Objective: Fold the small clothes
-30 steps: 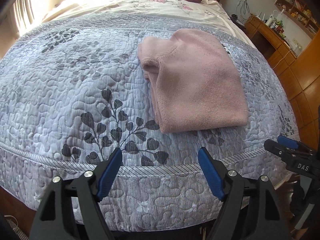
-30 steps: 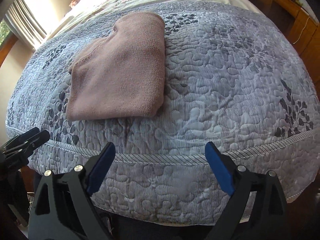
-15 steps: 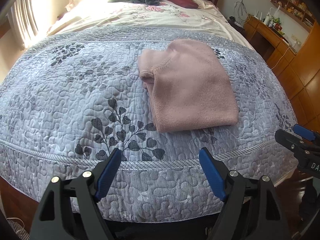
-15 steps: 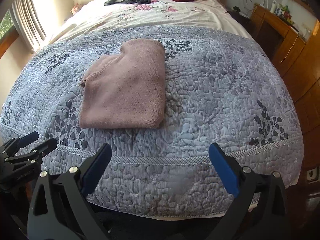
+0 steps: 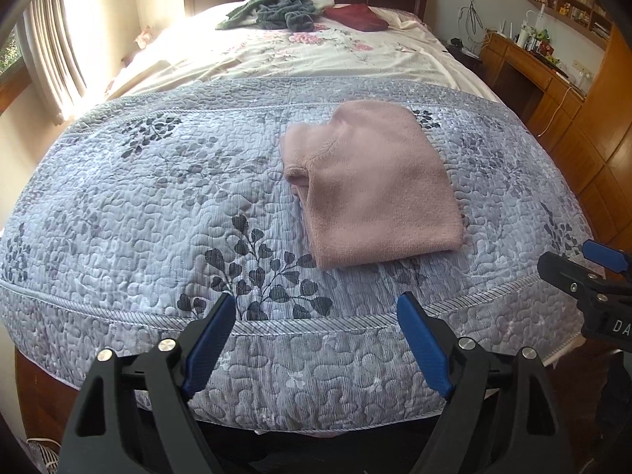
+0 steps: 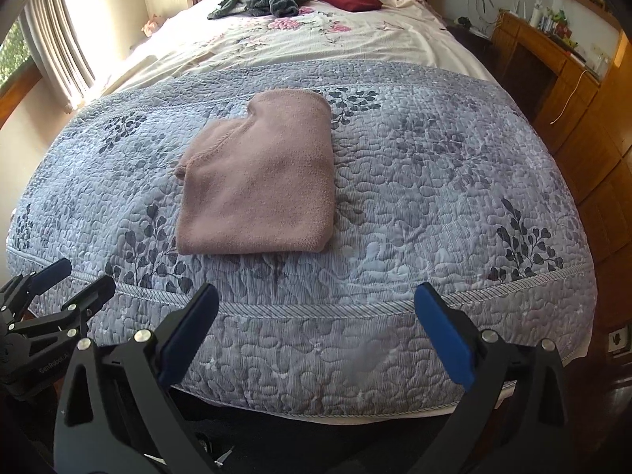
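Pink garment (image 5: 375, 189), folded, flat on grey quilt (image 5: 158, 197). Long axis runs from foot edge toward headboard; narrower sleeve end far, wide folded edge near. Left gripper (image 5: 316, 335) and right gripper (image 6: 316, 324) both held off the foot edge, jaws spread wide, empty. Garment well beyond both tips, untouched.

**Dusty pink on grey-blue leaves**

The folded garment (image 5: 375, 189) is plain dusty pink at frame centre. The quilt (image 5: 158, 205) under it is pale grey-blue, printed with dark slate leaf sprays. Upper frame, the sheet (image 5: 316, 55) is cream with pink flowers; a grey-green heap (image 5: 284, 10) and dark red cloth (image 5: 357, 15) lie there. Gripper pads (image 5: 209, 349) are bright blue on black.
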The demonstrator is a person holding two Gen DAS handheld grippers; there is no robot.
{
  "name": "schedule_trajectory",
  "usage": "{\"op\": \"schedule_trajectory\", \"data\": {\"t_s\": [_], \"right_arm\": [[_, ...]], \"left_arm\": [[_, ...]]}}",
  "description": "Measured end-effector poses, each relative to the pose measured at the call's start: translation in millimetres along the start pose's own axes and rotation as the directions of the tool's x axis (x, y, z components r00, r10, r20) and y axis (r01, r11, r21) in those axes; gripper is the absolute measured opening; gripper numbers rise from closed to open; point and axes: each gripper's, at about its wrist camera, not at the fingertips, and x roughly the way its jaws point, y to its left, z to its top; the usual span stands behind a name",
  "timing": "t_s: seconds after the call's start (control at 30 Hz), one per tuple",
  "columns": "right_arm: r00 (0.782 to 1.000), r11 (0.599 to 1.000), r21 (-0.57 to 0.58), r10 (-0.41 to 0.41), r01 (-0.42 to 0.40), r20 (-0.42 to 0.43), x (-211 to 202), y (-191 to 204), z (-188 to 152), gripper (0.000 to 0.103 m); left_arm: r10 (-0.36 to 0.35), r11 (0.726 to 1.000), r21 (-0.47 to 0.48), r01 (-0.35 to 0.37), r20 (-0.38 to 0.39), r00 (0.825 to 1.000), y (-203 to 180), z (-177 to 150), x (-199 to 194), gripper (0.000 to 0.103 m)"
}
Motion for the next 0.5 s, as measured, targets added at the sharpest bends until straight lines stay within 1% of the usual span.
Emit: {"op": "schedule_trajectory", "data": {"t_s": [0.23,0.5], "right_arm": [[1.0,1.0,-0.005,-0.007,0.007,-0.004,-0.6,5.5,-4.0,0.099],[1.0,1.0,0.005,-0.014,0.014,-0.011,2.0,0.7,-3.7,0.1]], "left_arm": [[0.006,1.0,-0.008,-0.006,-0.008,1.0,0.1,-2.5,1.5,0.084],[0.018,1.0,-0.002,-0.018,-0.009,1.0,-1.2,-4.2,3.2,0.084]]}}
